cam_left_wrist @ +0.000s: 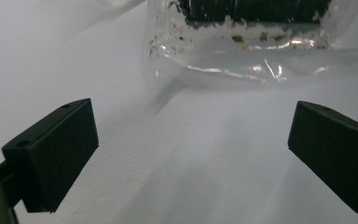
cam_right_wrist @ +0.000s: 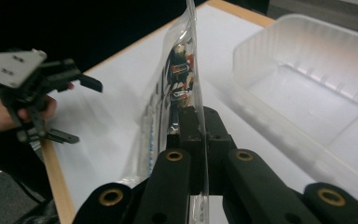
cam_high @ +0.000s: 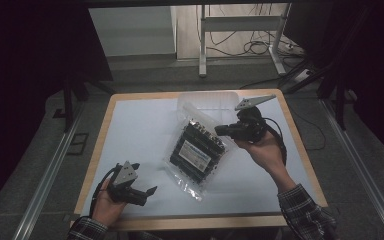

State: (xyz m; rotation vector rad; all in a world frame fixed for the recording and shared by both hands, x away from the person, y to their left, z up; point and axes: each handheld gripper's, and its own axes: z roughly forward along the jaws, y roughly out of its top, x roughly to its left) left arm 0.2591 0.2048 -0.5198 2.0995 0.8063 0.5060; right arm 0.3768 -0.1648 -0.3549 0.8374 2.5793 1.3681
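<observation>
Gripping the edge of a clear plastic bag (cam_high: 196, 150), the right gripper (cam_high: 222, 130) has its jaws closed flat on the film; in the right gripper view the bag (cam_right_wrist: 177, 88) stands on edge between the two black jaws, rising straight up from them. The bag holds a block of dark parts with a pale label, and in the high view it lies tilted across the middle of the white table (cam_high: 135, 130), its near corner down on the surface. A clear plastic tray (cam_high: 207, 102) sits at the far edge of the table, just behind the bag. The left gripper (cam_high: 149, 192) is held low over the near left part of the table, well apart from the bag, jaws spread wide with nothing between them. In the left gripper view the bag's sealed rim (cam_left_wrist: 256, 65) lies ahead of the open jaws, not touching them.
</observation>
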